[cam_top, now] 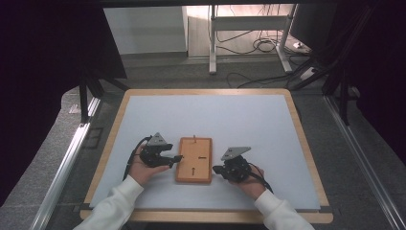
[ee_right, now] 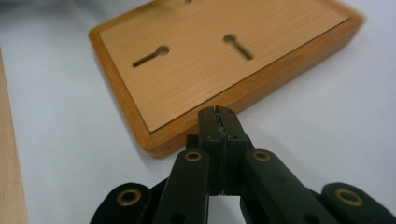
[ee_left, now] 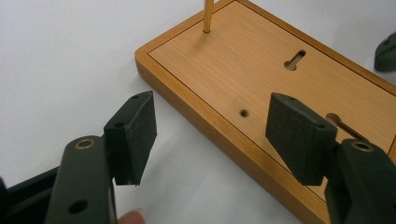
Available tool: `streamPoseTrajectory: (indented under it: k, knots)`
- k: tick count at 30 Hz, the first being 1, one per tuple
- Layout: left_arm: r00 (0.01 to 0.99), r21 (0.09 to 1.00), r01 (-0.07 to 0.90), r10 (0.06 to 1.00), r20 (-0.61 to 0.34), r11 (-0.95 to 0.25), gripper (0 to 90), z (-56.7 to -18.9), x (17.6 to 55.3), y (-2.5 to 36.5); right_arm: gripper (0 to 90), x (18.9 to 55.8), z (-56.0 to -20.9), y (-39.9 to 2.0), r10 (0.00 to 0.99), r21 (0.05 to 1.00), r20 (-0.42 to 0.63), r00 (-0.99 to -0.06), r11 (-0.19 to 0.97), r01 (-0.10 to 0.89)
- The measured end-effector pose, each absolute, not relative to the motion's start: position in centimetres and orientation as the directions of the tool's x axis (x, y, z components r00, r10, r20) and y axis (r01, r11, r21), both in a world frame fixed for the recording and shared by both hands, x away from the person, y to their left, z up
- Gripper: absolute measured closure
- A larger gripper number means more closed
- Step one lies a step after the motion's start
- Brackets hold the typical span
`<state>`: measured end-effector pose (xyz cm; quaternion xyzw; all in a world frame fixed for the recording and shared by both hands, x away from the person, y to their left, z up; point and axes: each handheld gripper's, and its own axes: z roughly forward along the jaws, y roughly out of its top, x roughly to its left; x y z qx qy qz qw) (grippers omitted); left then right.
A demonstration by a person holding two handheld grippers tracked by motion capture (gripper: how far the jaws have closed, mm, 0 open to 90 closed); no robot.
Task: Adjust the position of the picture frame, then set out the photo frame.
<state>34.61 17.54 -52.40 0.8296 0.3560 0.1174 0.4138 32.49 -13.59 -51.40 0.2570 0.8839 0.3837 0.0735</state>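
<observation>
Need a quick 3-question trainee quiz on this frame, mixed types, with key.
1. True or false: the left gripper is open.
2. The right gripper is: A) open, B) shut on the pin, C) shut on nothing.
3. Fill in: a thin brass pin stands upright in the wooden ____.

Key: 1 true; 2 C; 3 board.
</observation>
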Motion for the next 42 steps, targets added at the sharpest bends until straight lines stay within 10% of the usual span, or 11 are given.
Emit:
streamPoseTrajectory:
  k: [9, 23, 42]
  knots:
    - [0.722, 0.780, 0.481, 0.685, -0.094, -0.400, 33.6, -52.3, 34.8, 17.4, 89.1, 32.3, -50.6, -18.1, 0.570, 0.766, 0.037, -0.821, 0.512, 0.389]
    - [0.754, 0.791, 0.442, 0.652, -0.073, -0.423, 29.3, -52.0, 35.1, 16.8, 47.4, 31.9, -50.7, -20.1, 0.627, 0.784, 0.004, -0.779, 0.482, 0.392]
    - [0.812, 0.797, 0.390, 0.580, -0.062, -0.461, 32.8, -51.3, 40.5, 14.1, 34.9, 31.7, -50.8, -20.7, 0.648, 0.783, 0.028, -0.761, 0.459, 0.419]
